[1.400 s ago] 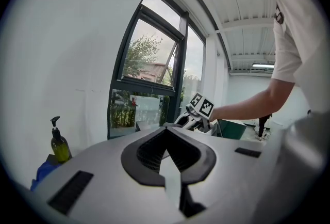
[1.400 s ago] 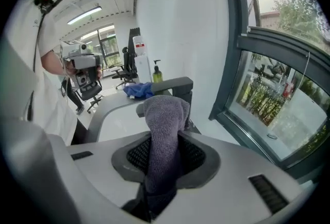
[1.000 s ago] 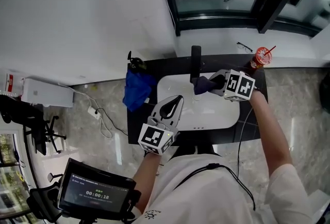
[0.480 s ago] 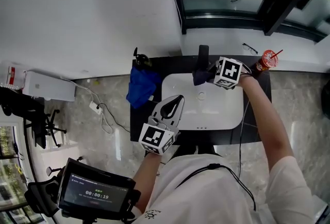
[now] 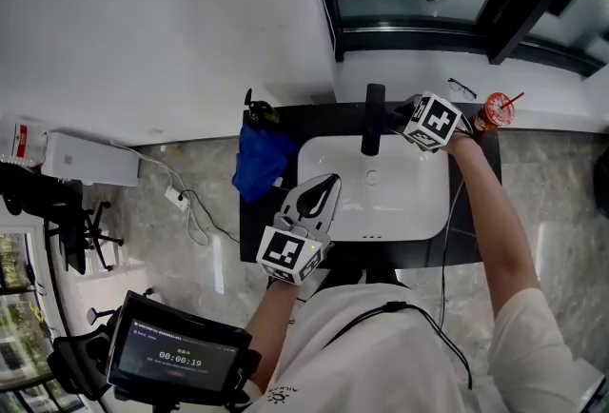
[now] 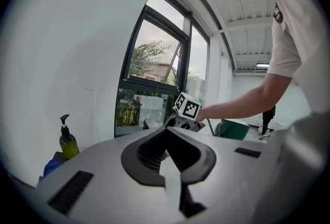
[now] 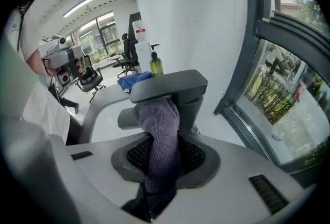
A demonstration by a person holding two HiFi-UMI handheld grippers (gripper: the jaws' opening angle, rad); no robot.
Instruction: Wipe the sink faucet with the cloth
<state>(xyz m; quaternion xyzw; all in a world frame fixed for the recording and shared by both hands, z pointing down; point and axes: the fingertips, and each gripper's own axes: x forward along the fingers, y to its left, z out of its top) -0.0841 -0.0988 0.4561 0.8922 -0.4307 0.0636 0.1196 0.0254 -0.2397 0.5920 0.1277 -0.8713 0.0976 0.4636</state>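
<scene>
A white wall, a dark-framed window and a pale stone floor surround a dark counter that carries a white sink basin. At the basin's far rim stands the dark faucet, a squared post with a flat head. The right gripper sits against the faucet's right side, pointing steeply down, its jaws clamped on a bunched purplish-grey cloth. In the right gripper view the cloth's free end bulges up under the flat head and looks to be in contact with the post. The left gripper hovers idle over the basin's near left corner, well apart from the faucet, its jaws closed tip to tip with nothing between them. A blue bundle and a soap bottle lie at the counter's left end. A red cup with a straw stands just beside the right wrist. The main risks, as I judge them: the narrow pinch may let the cloth drag loose during a stroke, so that bare jaw tips scrape the metal. A sideways push could also swing the faucet head, and a backward wrist sweep could tip the cup.
</scene>
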